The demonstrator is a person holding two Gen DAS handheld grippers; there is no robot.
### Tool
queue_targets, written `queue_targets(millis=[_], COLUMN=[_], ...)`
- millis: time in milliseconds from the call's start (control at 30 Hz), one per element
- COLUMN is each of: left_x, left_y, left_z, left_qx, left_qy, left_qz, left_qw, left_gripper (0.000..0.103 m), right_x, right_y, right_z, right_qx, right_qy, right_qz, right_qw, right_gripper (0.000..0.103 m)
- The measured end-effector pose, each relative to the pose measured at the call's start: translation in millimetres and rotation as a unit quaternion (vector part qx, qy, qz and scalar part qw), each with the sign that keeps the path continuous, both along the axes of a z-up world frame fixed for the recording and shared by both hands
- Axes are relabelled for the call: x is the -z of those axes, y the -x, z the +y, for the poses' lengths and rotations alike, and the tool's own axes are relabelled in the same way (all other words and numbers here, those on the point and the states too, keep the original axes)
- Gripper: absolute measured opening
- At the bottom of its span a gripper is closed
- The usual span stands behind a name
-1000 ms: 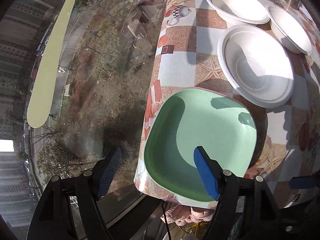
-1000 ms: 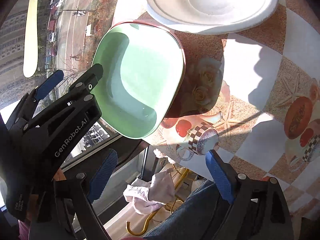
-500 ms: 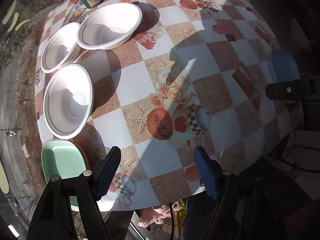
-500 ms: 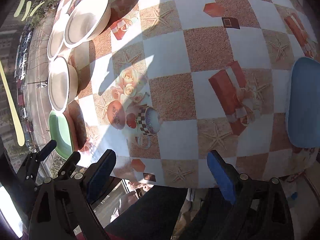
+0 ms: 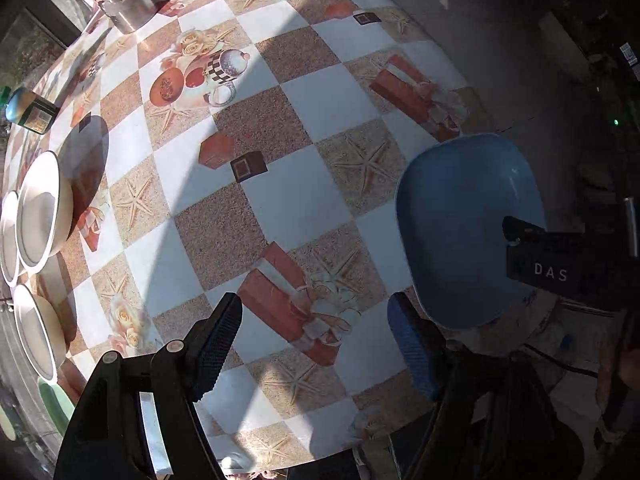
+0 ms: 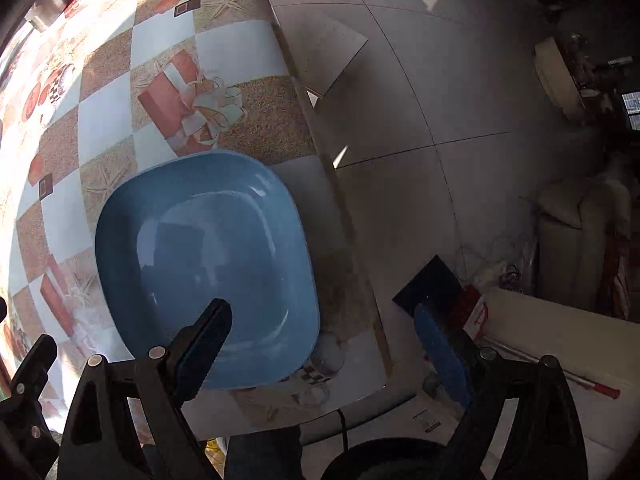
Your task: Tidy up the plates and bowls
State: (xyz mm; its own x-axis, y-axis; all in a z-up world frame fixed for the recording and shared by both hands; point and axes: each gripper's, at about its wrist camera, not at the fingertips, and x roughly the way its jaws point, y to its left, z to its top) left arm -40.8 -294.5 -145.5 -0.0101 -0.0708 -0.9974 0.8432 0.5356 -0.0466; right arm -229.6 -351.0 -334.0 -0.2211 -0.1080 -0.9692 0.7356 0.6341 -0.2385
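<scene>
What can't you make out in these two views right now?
- Green plate: left wrist view, cut by the frame edge and hidden behind the left hand-held gripper.
- Blue plate: right wrist view, near rim hidden by a finger of the right hand-held gripper.
- Jar label: too small.

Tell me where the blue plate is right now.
The blue plate sits at the table's right corner, by the table edge, directly ahead of the open right gripper; the left wrist view shows it on the right.
</scene>
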Motion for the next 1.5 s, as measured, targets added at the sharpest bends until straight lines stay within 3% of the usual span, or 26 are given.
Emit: queue_targets(millis=[100,200,300,367,500,633,767,800,833,867,933,1000,1067,1267,1500], left_x=[1,2,2,2,17,32,48,54,59,64,65,63,59,53,46], left_y=[-8,-21,-33,-36,-38,-30,-34,-36,-37,-37,-34,-24,-15,-9,-19], left_z=[20,44,61,62,37,8,1,0,0,0,0,-3,-3,38,104], left_qx=[-0.006,-0.015,-0.035,-0.045,-0.026,0.009,-0.006,-0.012,-0.015,-0.017,-0.026,-0.006,0.015,0.002,-0.030], left_qy=[-0.014,-0.037,-0.044,-0.043,-0.030,-0.031,-0.049,-0.054,-0.060,-0.062,-0.048,-0.050,-0.058,-0.070,-0.101], left_qz=[-0.022,-0.052,-0.053,-0.051,-0.053,-0.061,-0.038,-0.027,-0.015,0.006,0.044,0.041,0.021,0.024,-0.009], left_qw=[0.9996,0.9978,0.9970,0.9967,0.9978,0.9976,0.9981,0.9981,0.9980,0.9979,0.9976,0.9979,0.9980,0.9972,0.9944], left_gripper=[0.079,0.079,0.078,0.078,0.079,0.078,0.078,0.073,0.059,0.056,0.034,0.024,0.024,0.024,0.024], right_x=[14,1,-10,-27,-51,-43,-32,-30,-29,-28,-36,-42,-44,-46,-43], right_y=[-9,-19,-35,-34,-14,1,2,1,-2,-7,-12,-15,-18,-19,-38], right_z=[-3,18,52,62,42,23,21,23,25,28,34,40,48,72,128], right_qx=[-0.034,-0.080,-0.131,-0.137,-0.079,-0.012,0.006,0.001,-0.005,-0.014,-0.032,-0.051,-0.069,-0.071,-0.111], right_qy=[0.001,-0.043,-0.080,-0.077,-0.077,-0.099,-0.108,-0.105,-0.101,-0.098,-0.087,-0.076,-0.093,-0.135,-0.174], right_qz=[0.005,-0.030,-0.075,-0.094,-0.097,-0.111,-0.111,-0.108,-0.107,-0.104,-0.086,-0.075,-0.086,-0.076,-0.070], right_qw=[0.999,0.995,0.985,0.983,0.989,0.989,0.988,0.989,0.989,0.990,0.992,0.993,0.989,0.985,0.976], right_gripper=[0.093,0.095,0.096,0.096,0.096,0.096,0.095,0.095,0.088,0.079,0.076,0.062,0.023,0.023,0.023])
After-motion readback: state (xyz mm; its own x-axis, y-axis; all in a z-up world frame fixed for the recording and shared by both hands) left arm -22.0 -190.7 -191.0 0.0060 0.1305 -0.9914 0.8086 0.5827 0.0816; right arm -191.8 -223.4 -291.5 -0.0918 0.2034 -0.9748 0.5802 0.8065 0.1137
